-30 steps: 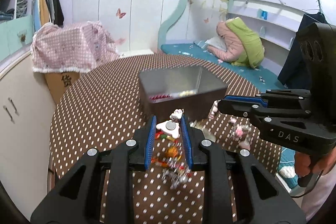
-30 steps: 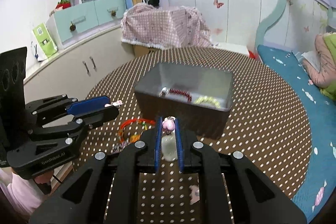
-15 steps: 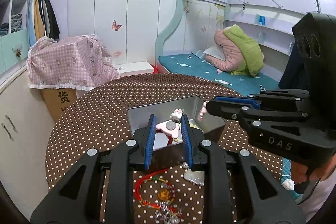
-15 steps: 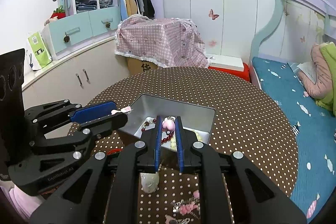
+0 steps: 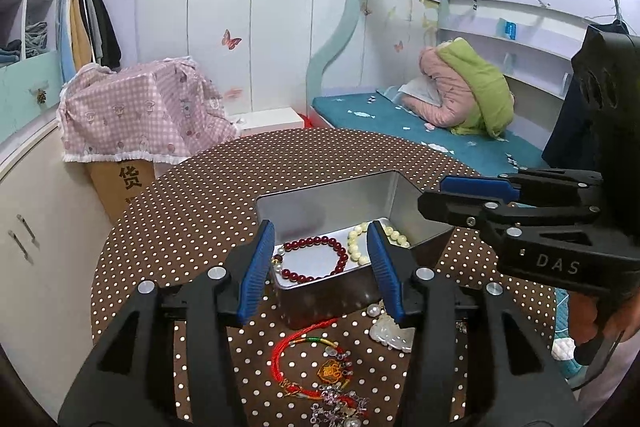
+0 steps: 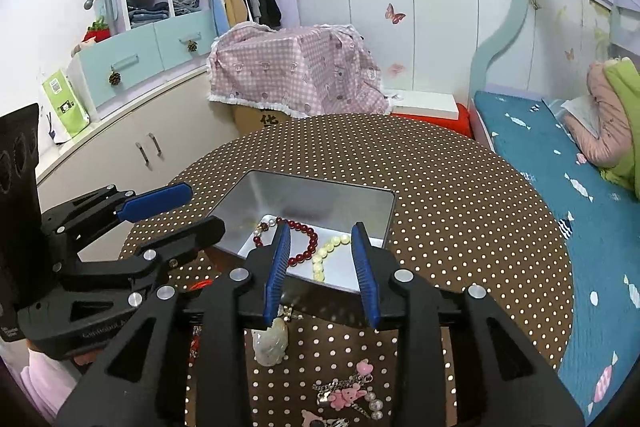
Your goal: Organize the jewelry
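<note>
A silver metal tin (image 5: 332, 203) (image 6: 308, 193) stands on the round polka-dot table and holds a dark red bead bracelet (image 5: 316, 259) (image 6: 308, 241) and a cream bead bracelet (image 5: 356, 243) (image 6: 326, 253). My left gripper (image 5: 320, 267) is open and empty above the tin's near edge. My right gripper (image 6: 320, 265) is open and empty above the tin's near rim. On the table in front of the tin lie a red cord bracelet (image 5: 308, 367), a white carved pendant (image 6: 272, 343) (image 5: 390, 335) and a pink charm chain (image 6: 348, 391).
The brown polka-dot table (image 6: 460, 211) ends at a round edge. A teal bed (image 6: 560, 155) with a pink and green bundle lies right. White cabinets (image 6: 132, 143) and a box under pink checked cloth (image 5: 144, 115) stand behind.
Both grippers were shut on small charms and rose over the tin. Now both are open and empty; where the charms went is not clear.
</note>
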The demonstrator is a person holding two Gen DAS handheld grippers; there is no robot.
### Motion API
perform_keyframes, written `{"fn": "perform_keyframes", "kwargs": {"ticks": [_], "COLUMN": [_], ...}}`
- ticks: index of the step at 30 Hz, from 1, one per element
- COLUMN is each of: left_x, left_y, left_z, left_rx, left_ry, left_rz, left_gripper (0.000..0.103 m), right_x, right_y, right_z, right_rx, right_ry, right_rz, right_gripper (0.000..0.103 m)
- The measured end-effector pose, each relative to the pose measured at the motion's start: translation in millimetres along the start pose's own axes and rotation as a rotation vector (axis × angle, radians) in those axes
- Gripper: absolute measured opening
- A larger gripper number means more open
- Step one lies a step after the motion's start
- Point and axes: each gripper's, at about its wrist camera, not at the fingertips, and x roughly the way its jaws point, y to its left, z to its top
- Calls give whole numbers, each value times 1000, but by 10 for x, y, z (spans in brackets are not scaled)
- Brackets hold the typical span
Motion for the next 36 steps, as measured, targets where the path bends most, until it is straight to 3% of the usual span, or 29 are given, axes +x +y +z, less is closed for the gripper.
{"fn": "perform_keyframes", "kwargs": {"ticks": [10,23,36], "left_x": [-152,-355,-487], "left_y": [80,162,-39], "left_z": [-159,-583,-1015], "left_rx": [-9,-12,3], "left_ry": [15,92,169], "left_rz": [19,31,-52], "left_gripper": [50,50,49], "right_x": [-49,-88,-106], "right_y": [83,183,258], "right_z": [-70,-328,-627], "right_rx": [0,8,26], "right_ry": [6,34,92], "right_rz": [0,4,34], "right_gripper": [31,44,47]}}
